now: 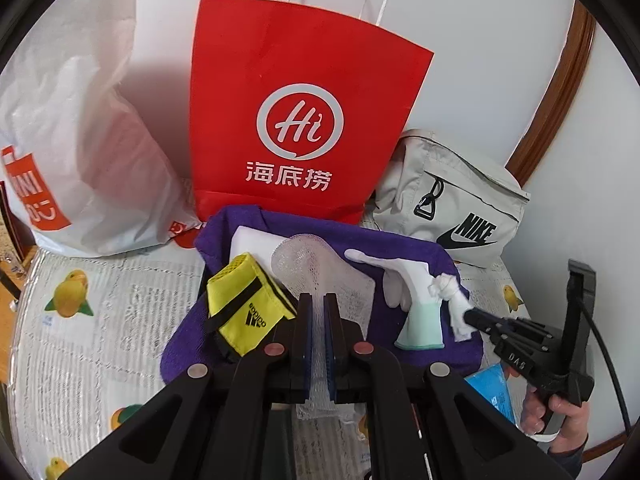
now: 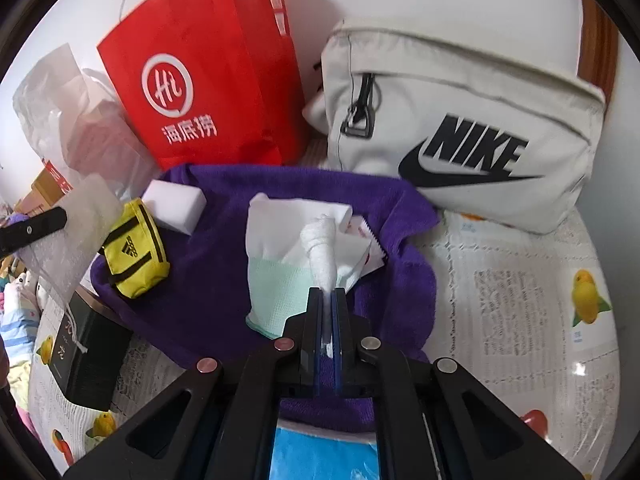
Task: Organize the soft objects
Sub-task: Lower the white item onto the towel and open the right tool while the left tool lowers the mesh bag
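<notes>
While my left claw [image 1: 318, 300] sits clamped on a translucent mesh pouch [image 1: 316, 268], the netting bunches flat between its two dark pads and fans out above them into a rounded, dimpled sheet. My right claw [image 2: 329, 294] is pinched together on a knotted white cloth strip [image 2: 320, 248]; the strip is fluffy, twisted, with a knot near its upper end, and it runs straight into the narrow gap between the pads.

Soft items lie on a purple towel [image 2: 224, 280] with a short plush nap, spread over the bench, whose cover [image 2: 500, 300] is a quilted sheet printed with newsprint text and yellow fruit.
- Yellow pouch [image 1: 248, 308]: woven fabric, perforated top panel, black straps, black logo; at the towel's left edge.
- White foam block [image 2: 176, 204]: smooth, rectangular, matte; just behind the yellow pouch.
- White and pale-green knit glove [image 2: 280, 276]: fine ribbed weave, flat, beneath the cloth strip.
- Small white packet with a serrated edge [image 2: 370, 248]: beside the glove, partly hidden.

Behind the towel: red paper bag [image 1: 304, 112], stiff, creased, white cord handles; crinkled white plastic bag [image 1: 80, 132]; beige canvas bag [image 2: 460, 128] with a black zip pull. A dark box [image 2: 86, 356] with a string rests at the bench's left.
</notes>
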The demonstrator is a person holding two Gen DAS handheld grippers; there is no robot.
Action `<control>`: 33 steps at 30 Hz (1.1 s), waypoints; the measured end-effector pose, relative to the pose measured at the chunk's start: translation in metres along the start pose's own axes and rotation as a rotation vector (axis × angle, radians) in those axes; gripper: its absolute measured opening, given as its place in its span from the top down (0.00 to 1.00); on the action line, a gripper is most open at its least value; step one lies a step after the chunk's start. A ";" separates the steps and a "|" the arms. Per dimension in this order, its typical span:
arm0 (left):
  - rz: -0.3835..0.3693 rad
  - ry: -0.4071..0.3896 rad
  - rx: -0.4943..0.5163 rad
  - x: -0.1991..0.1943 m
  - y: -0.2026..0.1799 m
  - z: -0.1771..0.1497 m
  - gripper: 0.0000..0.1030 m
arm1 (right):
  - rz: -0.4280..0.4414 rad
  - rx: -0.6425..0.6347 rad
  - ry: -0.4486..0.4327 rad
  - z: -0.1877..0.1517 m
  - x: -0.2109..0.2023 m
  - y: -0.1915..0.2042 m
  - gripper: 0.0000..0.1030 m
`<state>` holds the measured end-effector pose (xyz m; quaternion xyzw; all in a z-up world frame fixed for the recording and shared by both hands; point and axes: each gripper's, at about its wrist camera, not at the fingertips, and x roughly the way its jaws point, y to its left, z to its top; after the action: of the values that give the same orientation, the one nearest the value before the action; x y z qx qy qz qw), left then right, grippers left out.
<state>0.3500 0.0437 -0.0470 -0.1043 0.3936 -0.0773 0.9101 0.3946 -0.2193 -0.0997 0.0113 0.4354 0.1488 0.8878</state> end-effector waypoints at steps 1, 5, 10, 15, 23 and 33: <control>0.001 0.001 0.000 0.002 0.000 0.001 0.94 | 0.004 0.007 0.005 0.000 0.003 -0.001 0.94; 0.002 0.010 0.005 0.013 -0.002 0.006 0.94 | 0.014 0.011 0.039 -0.002 0.011 -0.004 0.87; -0.009 0.024 -0.005 0.028 -0.002 0.012 0.94 | 0.028 0.016 0.033 -0.003 0.008 -0.006 0.64; -0.010 0.048 -0.018 0.048 -0.005 0.018 0.94 | 0.037 0.039 0.020 -0.002 -0.003 -0.010 0.63; 0.004 0.113 -0.021 0.081 -0.008 0.009 0.94 | 0.026 0.048 -0.006 -0.011 -0.021 -0.012 0.62; 0.042 0.185 -0.012 0.101 -0.011 0.004 0.79 | 0.021 0.054 -0.001 -0.019 -0.027 -0.011 0.61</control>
<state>0.4204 0.0112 -0.1122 -0.0937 0.4785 -0.0650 0.8707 0.3674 -0.2395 -0.0924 0.0400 0.4387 0.1463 0.8857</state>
